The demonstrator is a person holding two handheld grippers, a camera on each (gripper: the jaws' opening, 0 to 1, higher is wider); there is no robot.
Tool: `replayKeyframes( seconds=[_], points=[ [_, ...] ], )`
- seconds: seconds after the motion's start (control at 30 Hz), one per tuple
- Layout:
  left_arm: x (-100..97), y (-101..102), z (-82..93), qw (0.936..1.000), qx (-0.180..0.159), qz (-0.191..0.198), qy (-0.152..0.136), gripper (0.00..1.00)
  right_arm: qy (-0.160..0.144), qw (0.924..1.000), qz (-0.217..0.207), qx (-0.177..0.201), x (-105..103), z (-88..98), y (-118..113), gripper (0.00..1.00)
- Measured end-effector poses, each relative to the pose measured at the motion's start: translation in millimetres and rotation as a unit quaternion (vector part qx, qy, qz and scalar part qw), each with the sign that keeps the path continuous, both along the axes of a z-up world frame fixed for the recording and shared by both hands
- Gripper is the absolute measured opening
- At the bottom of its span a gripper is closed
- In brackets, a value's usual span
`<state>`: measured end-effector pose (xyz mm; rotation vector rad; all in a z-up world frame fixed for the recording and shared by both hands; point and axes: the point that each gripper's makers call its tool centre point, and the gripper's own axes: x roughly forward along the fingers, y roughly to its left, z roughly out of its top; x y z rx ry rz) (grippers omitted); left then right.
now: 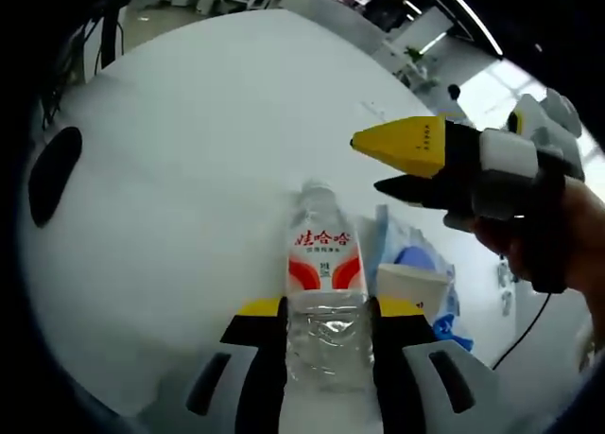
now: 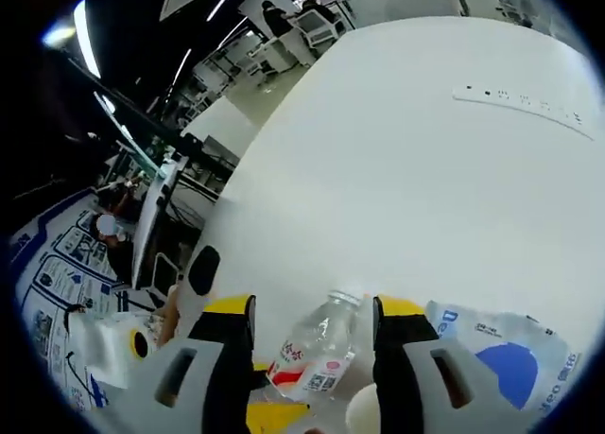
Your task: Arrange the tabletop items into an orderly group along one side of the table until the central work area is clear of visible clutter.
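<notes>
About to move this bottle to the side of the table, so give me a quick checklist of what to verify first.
1. Left gripper closed on the water bottle: ok, jaws flank its lower body.
2. Bottle cap on: cannot tell.
3. Right gripper out of the way: not ok, it hangs just above the bottle.
4. Right gripper empty: ok, jaws open.
5. Neighbours clear: not ok, white paper cup and blue-printed plastic pack crowd the bottle.
6. White table has free room: ok.
</notes>
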<state>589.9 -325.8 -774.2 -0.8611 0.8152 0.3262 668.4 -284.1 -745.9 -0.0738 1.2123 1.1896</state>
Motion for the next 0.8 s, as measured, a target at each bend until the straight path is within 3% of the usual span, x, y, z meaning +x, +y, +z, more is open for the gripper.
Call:
replayKeyframes(
  seconds=[0.1, 0.27, 0.33, 0.5, 0.6, 0.8],
  points=[
    [-1.0, -1, -0.9, 1.0000, 0.000, 0.004, -0.002, 0.30, -0.031, 0.9994, 0.009, -0.008, 3, -4.9, 2, 0.45],
    [-3.3, -5, -3.9, 1.0000, 0.002, 0.002, -0.001, 0.30, -0.032, 0.9993, -0.003, -0.020, 1, -12.0, 6, 0.38],
    [-3.7, -5, -4.2, 1.0000, 0.002, 0.005, -0.002, 0.30, -0.059, 0.9978, 0.001, -0.029, 4, -16.1, 6, 0.37],
    [-5.9, -10, -8.8, 0.9999, 0.009, -0.004, 0.002, 0.30, -0.043, 0.9982, 0.013, -0.041, -8, -26.2, 10, 0.37],
    [-7.9, -12, -11.3, 0.9999, 0.008, -0.006, 0.005, 0.30, -0.050, 0.9965, 0.027, -0.062, -13, -36.5, 10, 0.36],
    [-9.5, -12, -12.6, 0.9996, 0.018, -0.019, 0.008, 0.30, -0.065, 0.9949, 0.038, -0.066, -18, -42.4, 18, 0.34]
  ],
)
